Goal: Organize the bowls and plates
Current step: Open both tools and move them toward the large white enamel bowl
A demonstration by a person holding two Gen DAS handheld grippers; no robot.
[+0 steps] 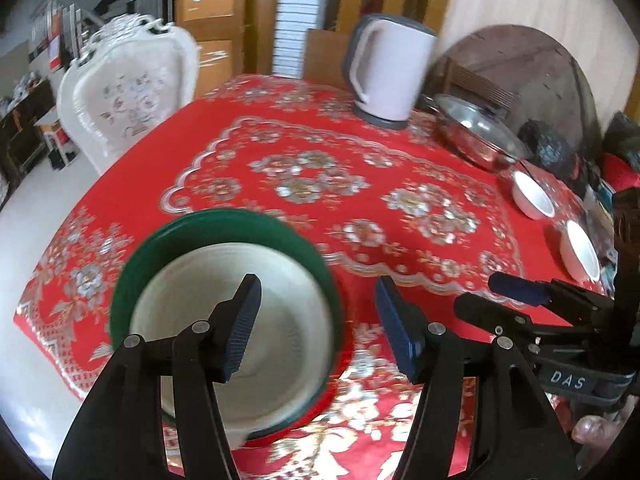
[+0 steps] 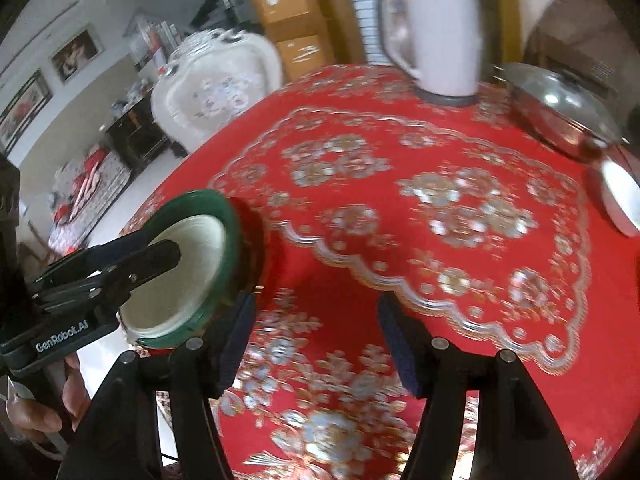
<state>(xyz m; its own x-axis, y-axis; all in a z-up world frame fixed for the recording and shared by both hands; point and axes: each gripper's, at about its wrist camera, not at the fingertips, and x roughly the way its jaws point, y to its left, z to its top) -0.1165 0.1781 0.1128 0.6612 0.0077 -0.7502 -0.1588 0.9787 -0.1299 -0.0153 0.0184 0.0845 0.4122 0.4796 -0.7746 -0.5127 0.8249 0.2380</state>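
A green-rimmed plate point(image 1: 224, 312) with a cream-white inside lies on the red flowered tablecloth point(image 1: 320, 152) near the table's left edge. My left gripper point(image 1: 318, 312) stands open over the plate's right rim, one finger above the white inside and the other above the cloth, and neither pad presses on it. In the right wrist view, the same plate point(image 2: 188, 268) lies at the left with the left gripper point(image 2: 160, 246) above it. My right gripper point(image 2: 318, 332) is open over bare cloth, to the right of the plate. Two white bowls point(image 1: 534, 196) point(image 1: 580, 252) sit at the table's right side.
A white electric kettle point(image 1: 390, 68) stands at the table's far edge. Beside it is a steel pan with a glass lid point(image 1: 476, 132). A white ornate chair point(image 1: 128, 92) stands behind the left corner. Dark bags lie at the far right. The right gripper point(image 1: 478, 292) shows at the right.
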